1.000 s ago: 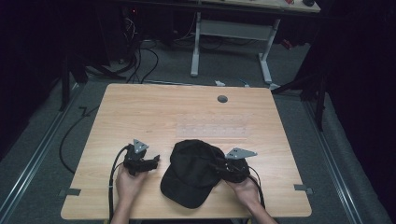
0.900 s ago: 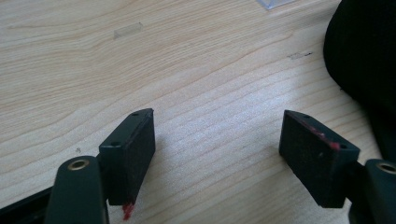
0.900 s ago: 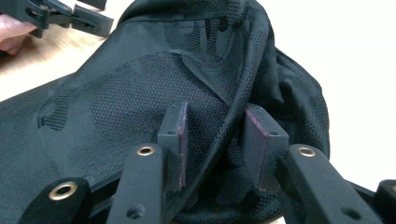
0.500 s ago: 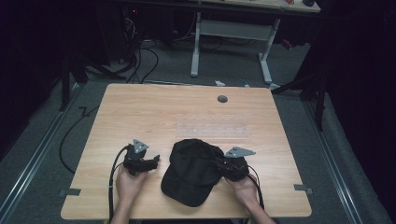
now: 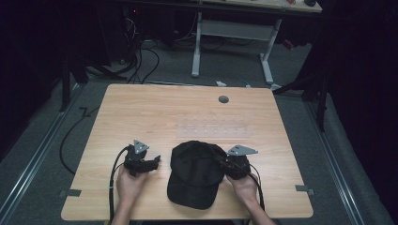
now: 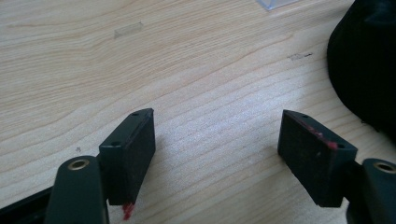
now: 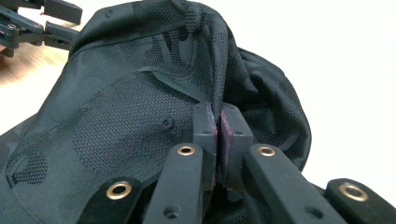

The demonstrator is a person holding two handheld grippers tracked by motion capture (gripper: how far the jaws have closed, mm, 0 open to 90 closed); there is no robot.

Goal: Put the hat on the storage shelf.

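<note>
High view: compared with a second ago, both hands are in the same places, and the black cap [image 5: 196,173] lies as before at the near middle of the wooden table [image 5: 155,112], brim toward the person. The right gripper [image 5: 224,165] has just been closing its jaws, and they now pinch the cap's fabric at the right side of the crown. The left gripper [image 5: 151,162] rests on the table just left of the cap, apart from it, in the person's left hand [image 5: 129,185].

Left gripper view: the left gripper [image 6: 215,140] has its jaws spread wide over bare wood, nothing between them. The cap [image 6: 366,65] sits at the right edge, beyond the right-hand jaw and not touching it.

Right gripper view: the right gripper [image 7: 218,122] is clamped tight on a raised fold of the cap [image 7: 130,112], the fabric gathered between the two pads. The left gripper [image 7: 56,21] appears beyond the cap at top left.
</note>
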